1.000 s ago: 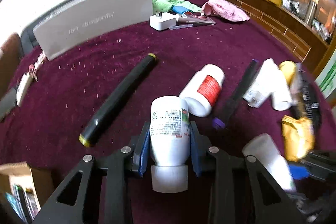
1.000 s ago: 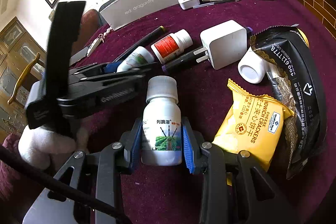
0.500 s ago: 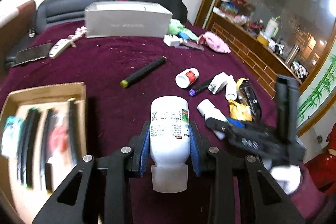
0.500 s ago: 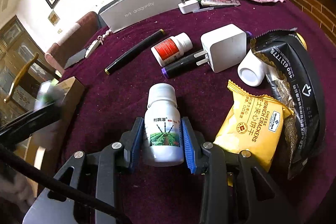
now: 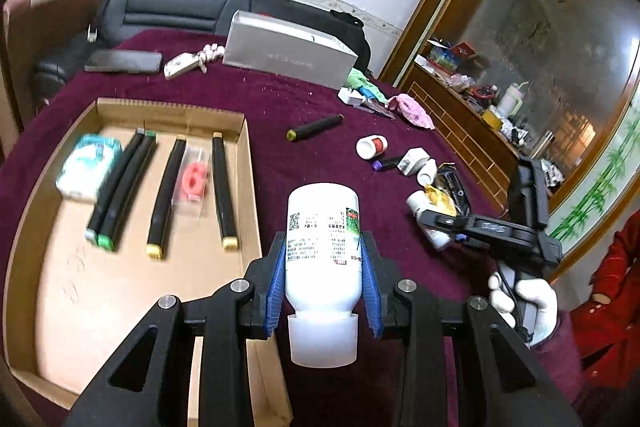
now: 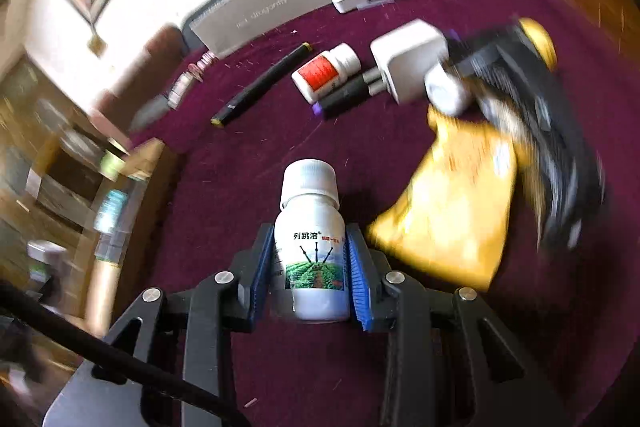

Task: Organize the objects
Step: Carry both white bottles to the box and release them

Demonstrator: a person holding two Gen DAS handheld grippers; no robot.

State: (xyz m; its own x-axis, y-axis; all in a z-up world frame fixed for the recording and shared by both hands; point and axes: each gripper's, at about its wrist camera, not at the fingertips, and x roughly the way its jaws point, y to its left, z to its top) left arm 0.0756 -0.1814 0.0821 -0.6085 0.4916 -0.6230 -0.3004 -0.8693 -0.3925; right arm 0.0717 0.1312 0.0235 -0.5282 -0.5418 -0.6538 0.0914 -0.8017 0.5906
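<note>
Grippers each clamping one white bottle [image 5: 323,247], four markers [image 5: 222,191] in cardboard box [image 5: 248,163]

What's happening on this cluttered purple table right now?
A person is tidying with a handheld gripper in each hand. The left gripper is clamped on a white bottle, cap toward the camera, beside a cardboard box already holding markers and small packets. The right gripper grips a second white bottle. Loose on the table lie a black marker, a red-label bottle, a charger and snack bags.

Both wrist views look down, close — sharing the maroon tabletop [image 5: 280,99].
</note>
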